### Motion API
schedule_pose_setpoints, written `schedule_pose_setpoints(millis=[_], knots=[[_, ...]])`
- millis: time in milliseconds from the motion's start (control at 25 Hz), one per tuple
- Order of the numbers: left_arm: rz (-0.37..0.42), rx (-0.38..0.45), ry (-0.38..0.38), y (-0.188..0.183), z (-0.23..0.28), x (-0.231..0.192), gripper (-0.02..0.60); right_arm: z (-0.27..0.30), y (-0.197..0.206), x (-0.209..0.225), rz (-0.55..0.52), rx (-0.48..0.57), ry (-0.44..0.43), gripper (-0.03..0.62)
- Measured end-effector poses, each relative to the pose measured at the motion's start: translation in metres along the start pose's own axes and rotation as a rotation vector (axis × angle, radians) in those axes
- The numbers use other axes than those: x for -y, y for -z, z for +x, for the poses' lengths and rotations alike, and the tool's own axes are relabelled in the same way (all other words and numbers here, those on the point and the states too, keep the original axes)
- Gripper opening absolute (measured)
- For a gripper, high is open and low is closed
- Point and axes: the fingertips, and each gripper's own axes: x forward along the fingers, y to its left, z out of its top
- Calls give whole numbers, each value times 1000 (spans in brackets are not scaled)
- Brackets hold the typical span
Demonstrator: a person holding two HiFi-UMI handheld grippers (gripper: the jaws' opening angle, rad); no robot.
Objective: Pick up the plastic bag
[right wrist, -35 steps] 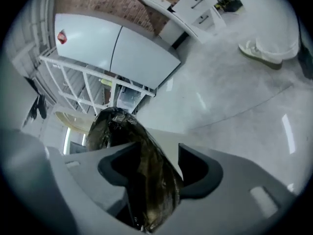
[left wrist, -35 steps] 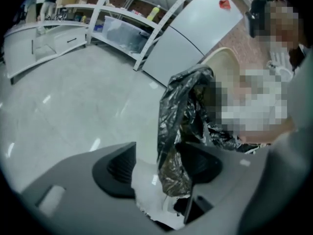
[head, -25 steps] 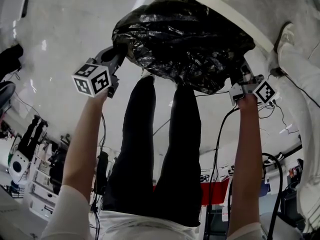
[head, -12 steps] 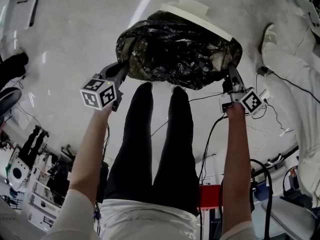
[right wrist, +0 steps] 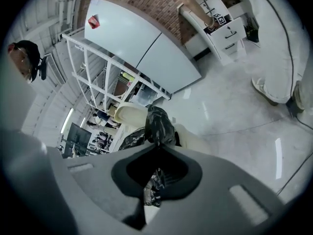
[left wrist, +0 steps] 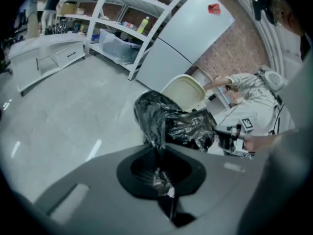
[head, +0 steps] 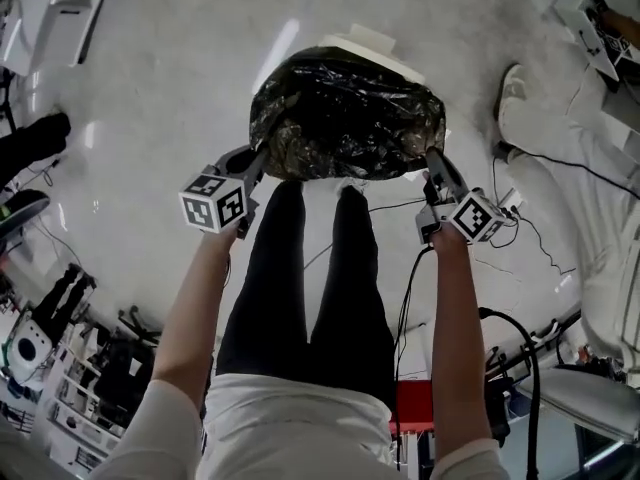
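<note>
The black bag (head: 345, 118) hangs off the floor (head: 150, 88), stretched between the two grippers, just ahead of the person's legs (head: 300, 288). The left gripper (head: 260, 160) pinches its left edge and the right gripper (head: 432, 158) its right edge.

The head view shows the whole bag as a crumpled, glossy bundle with the pale rim of a bin (head: 372, 42) showing past its far side. It does not show the jaws themselves.

The gripper views do. In the left gripper view the jaws are pressed together on a twisted fold of black film that runs up from the left gripper (left wrist: 164, 180) into the bag (left wrist: 171, 124). That view also shows the right gripper (left wrist: 227, 133) at the far side of the bag, with the cream bin (left wrist: 183, 89) standing behind. In the right gripper view the jaws of the right gripper (right wrist: 154, 180) are likewise clamped on a bunched strip of the bag (right wrist: 159, 124), with the bin (right wrist: 128, 114) beyond it. Whether the bag touches the bin cannot be told.

Both forearms reach forward side by side, well apart, with the grippers tilted forward and down towards the bag.
</note>
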Motion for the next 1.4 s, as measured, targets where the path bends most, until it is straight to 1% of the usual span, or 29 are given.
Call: schedule_pose_setpoints(millis=[200, 400, 520, 720, 880, 1000, 1160, 1400], knots=[[-3, 18, -28, -7, -32, 17, 5, -22, -4, -28, -101, -27, 28, 2], [-2, 42, -39, -21, -67, 39, 5, -49, -12, -52, -155, -57, 71, 2], [22, 56, -41, -32, -86, 58, 5, -62, -14, -75, -208, -83, 71, 2], [51, 76, -49, -46, -130, 88, 6, -92, -12, -116, -296, -121, 102, 2], [93, 75, -41, -57, -159, 112, 5, -111, -14, -147, -322, -146, 91, 2], [120, 66, -41, -61, -177, 129, 6, -126, -13, -165, -358, -177, 79, 2], [166, 60, -46, -66, -201, 150, 5, -149, -14, -184, -386, -193, 78, 2], [186, 88, -47, -75, -236, 175, 6, -179, -15, -205, -409, -195, 59, 2]])
